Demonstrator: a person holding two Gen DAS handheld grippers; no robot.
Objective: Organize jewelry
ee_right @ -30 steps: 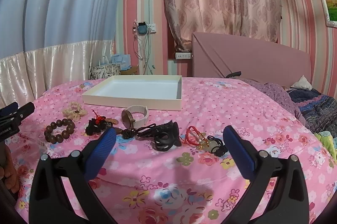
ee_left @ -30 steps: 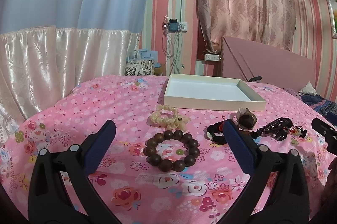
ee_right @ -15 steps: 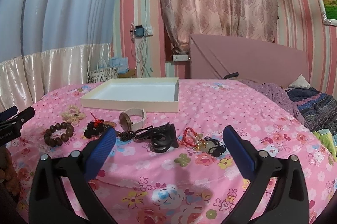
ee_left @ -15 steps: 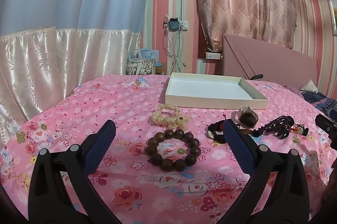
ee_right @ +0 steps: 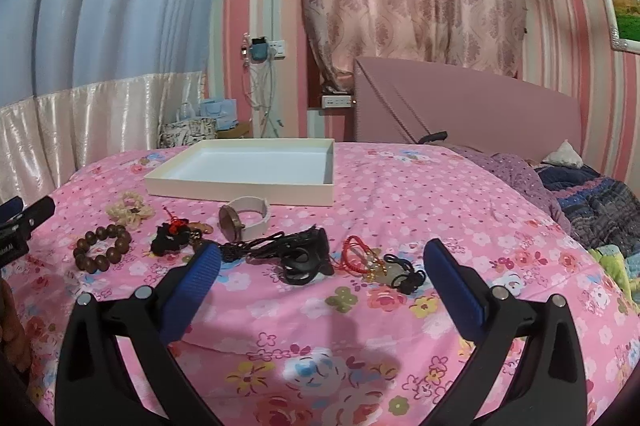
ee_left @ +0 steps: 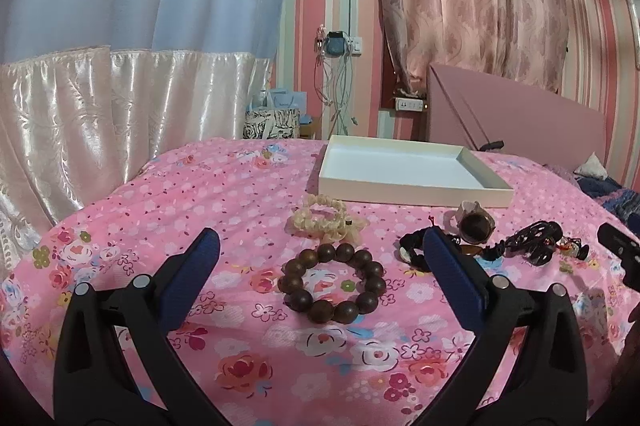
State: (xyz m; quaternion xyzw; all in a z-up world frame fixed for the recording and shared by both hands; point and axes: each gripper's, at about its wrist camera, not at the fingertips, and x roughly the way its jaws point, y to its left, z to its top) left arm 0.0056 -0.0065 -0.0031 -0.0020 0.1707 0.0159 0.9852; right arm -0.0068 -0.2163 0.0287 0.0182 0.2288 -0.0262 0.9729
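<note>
The left gripper (ee_left: pixel 320 266) has its jaws spread wide and holds nothing; the right gripper (ee_right: pixel 322 268) is likewise wide open and empty. Both hover above the bed (ee_left: pixel 208 185), with every piece of jewelry lying on the flowered cover ahead of them.

Straight ahead of the left gripper, framed between its fingers, lies the dark wooden bead bracelet (ee_left: pixel 331 278). It looks like hard round beads on a stretch cord, so it is probably light, floppy as a ring, and apt to roll under the pads; pinching across one side of the loop, over a bead or two, seems the surest hold. Just beyond it is a pale bead bracelet (ee_left: pixel 324 220), bunched and soft-looking. Off to the right of that gripper sit a black knotted cord piece (ee_left: pixel 412 250) and a watch (ee_left: pixel 474 224) standing on edge.

Ahead of the right gripper, a tangle of black cords (ee_right: pixel 292 254) lies nearest its left finger, and a red string charm (ee_right: pixel 360 254) with a small black loop piece (ee_right: pixel 406 272) lies toward its right finger. These are limp and could snag one another when lifted, so they want taking at a thick knot.

Further ahead of both, the shallow white box (ee_right: pixel 240 191) sits open, and nothing shows inside it
</note>
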